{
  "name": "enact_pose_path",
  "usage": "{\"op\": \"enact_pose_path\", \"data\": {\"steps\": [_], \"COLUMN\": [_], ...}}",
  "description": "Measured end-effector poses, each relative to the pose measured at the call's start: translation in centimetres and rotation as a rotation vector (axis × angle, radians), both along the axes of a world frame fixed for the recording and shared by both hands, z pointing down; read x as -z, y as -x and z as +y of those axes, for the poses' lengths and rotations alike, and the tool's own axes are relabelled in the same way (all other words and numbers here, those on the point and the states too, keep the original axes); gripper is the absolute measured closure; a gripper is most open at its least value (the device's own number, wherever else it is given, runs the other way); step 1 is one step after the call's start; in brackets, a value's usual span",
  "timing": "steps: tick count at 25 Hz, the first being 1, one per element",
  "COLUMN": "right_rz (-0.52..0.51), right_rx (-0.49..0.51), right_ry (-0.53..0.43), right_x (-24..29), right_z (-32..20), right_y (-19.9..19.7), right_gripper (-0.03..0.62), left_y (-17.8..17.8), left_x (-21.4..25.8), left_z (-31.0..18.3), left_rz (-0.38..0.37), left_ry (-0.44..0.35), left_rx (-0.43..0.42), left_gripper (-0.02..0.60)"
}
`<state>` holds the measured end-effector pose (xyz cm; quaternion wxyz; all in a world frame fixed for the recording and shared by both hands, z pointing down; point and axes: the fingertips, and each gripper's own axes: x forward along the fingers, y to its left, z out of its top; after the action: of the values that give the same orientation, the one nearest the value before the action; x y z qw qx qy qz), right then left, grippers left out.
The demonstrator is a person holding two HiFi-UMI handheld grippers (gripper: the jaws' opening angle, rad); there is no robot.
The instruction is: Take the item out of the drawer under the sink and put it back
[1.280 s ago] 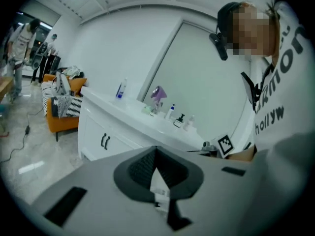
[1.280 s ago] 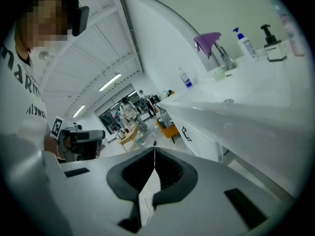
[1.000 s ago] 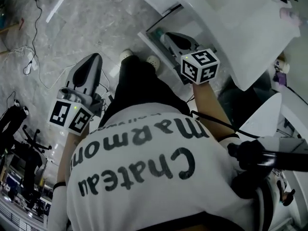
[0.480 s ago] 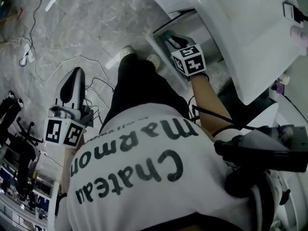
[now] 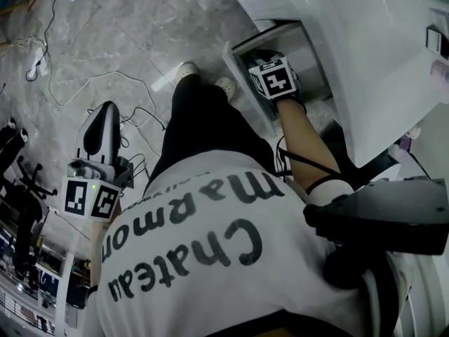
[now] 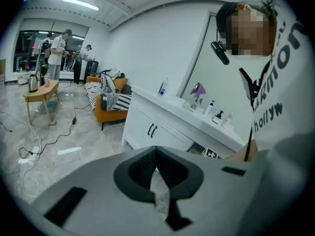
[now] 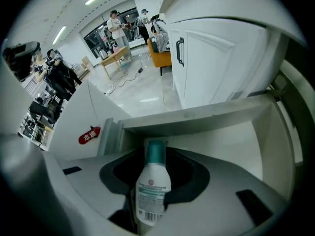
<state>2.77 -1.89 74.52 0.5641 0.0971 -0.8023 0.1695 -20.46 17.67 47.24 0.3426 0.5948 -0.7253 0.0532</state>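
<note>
- Bottle (image 7: 151, 188): white, with a teal cap and a printed label bearing a barcode. It lies between the jaws of the right gripper (image 7: 153, 154), inside the open drawer (image 7: 211, 113), with its cap pointing toward the drawer's pale floor.
- Right gripper: pitched steeply downward into the drawer, with the forearm (image 5: 305, 135) stretched down to it from the shoulder. Its jaws have just been opening and now stand spread on either side of the bottle. They appear to be clear of its sides, though the close view leaves this uncertain.
- Left gripper (image 6: 156, 150): held well apart from the drawer, on the far side of the person's legs from it, and tilted moderately downward over the marbled floor (image 5: 133, 27). Its jaws are drawn together at the tips, leaving only a thin slit with nothing in it.
- Person: bent over the drawer in a white printed shirt (image 5: 203, 258) and dark trousers (image 5: 203, 128). The light shoes (image 5: 186, 69) are planted just beside the drawer's front.
- White cabinet door with a black handle (image 7: 179, 50): closed, beside the drawer on the same unit.
- Red label (image 7: 89, 135): on the white panel next to the drawer's outer edge.
- Counter (image 6: 197, 119): above the drawer, carrying several small bottles.
- Cables (image 5: 91, 83): trailing across the floor, well apart from the drawer.
- Orange sofa (image 6: 106, 100), wooden table (image 6: 42, 93) and standing people (image 6: 56, 53): far across the room from the drawer.
</note>
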Motion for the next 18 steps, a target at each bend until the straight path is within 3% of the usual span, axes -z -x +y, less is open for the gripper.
{"op": "enact_pose_path", "data": {"steps": [5, 12, 18], "right_rz": [0.065, 0.124, 0.078], "right_rx": [0.038, -0.008, -0.039], "right_ry": [-0.009, -0.036, -0.066], "right_x": [-0.4, -1.9, -1.4], "right_z": [-0.3, 1.2, -0.5], "right_y": [1.0, 0.4, 1.5], "right_gripper": [0.451, 0.457, 0.484], "left_y": [1.2, 0.7, 0.6], "left_x": [0.5, -0.7, 0.3], "left_z": [0.2, 1.6, 0.9], "left_rz": [-0.001, -0.003, -0.022], "left_ry": [0.007, -0.006, -0.032], "left_rx": [0.022, 0.004, -0.019], "left_gripper": [0.572, 0.572, 0.572]}}
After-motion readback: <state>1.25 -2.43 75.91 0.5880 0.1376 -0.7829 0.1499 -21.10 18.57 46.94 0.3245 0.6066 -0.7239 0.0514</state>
